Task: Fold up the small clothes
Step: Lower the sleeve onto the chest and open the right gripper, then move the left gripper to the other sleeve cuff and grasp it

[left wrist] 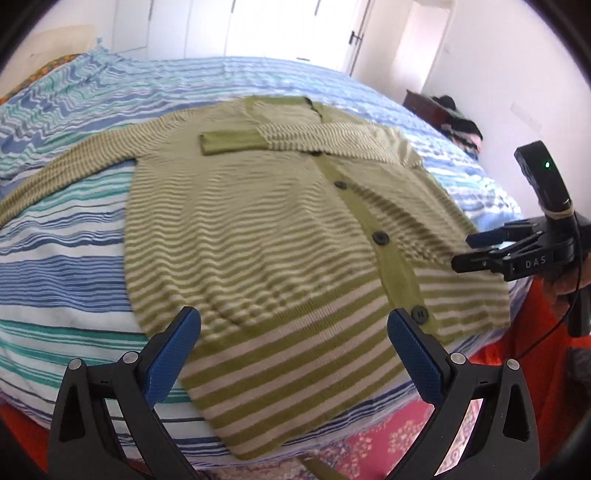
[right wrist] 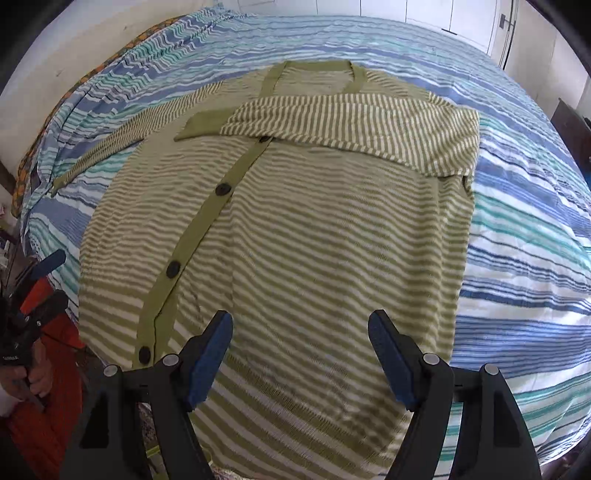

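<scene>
A green-and-cream striped cardigan (left wrist: 258, 229) lies flat on the bed, buttons up; it also shows in the right wrist view (right wrist: 295, 229). Its right sleeve (left wrist: 295, 138) is folded across the chest, green cuff toward the left. Its left sleeve (left wrist: 66, 173) stretches out straight over the bedspread. My left gripper (left wrist: 293, 328) is open above the hem, holding nothing. My right gripper (right wrist: 301, 332) is open above the lower right half, holding nothing; it also shows in the left wrist view (left wrist: 461, 251) at the cardigan's right edge. The left gripper (right wrist: 48, 280) shows at the left edge of the right wrist view.
The bed has a blue, teal and white striped bedspread (left wrist: 66, 266). A pink patterned rug (left wrist: 399, 439) lies below the bed's near edge. A dark piece of furniture with clothes (left wrist: 450, 114) stands by the right wall. White cupboard doors (left wrist: 258, 26) are behind the bed.
</scene>
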A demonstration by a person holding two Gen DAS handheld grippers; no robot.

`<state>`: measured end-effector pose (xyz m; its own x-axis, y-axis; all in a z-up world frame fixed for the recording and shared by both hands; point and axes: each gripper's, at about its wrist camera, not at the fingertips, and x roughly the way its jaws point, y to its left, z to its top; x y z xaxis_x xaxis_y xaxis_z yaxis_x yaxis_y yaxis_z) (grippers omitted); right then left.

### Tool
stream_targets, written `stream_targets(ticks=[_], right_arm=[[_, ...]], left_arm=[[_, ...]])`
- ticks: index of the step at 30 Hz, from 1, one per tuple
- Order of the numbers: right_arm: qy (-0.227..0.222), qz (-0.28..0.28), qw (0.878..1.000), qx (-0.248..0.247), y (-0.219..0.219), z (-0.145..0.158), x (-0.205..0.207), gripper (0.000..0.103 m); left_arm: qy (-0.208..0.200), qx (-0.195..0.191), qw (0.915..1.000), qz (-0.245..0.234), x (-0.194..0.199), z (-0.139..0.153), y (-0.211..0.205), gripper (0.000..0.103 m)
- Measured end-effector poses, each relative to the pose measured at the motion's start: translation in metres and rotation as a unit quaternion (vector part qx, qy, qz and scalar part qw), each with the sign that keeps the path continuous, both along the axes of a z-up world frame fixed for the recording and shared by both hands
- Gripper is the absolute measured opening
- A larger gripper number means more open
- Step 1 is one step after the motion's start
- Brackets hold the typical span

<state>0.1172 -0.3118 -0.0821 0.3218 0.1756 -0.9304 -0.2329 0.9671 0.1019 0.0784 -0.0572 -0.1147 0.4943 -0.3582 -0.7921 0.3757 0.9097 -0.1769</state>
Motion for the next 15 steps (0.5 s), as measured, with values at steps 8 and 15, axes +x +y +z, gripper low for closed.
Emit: stream_targets(ticks=[8, 15], right_arm=[[0.065, -0.015, 0.998, -0.010, -0.035, -0.007, -0.083, 0.076], [-0.038, -0.056, 0.998, 0.021, -0.048, 0.028, -0.089, 0.076]], left_arm=[[0.026, 0.014, 0.9966, -0.078, -0.043, 0.001, 0.000, 0.097], [0.015, -0.012, 0.9997, -0.014, -0.004, 0.004, -0.016, 0.097]])
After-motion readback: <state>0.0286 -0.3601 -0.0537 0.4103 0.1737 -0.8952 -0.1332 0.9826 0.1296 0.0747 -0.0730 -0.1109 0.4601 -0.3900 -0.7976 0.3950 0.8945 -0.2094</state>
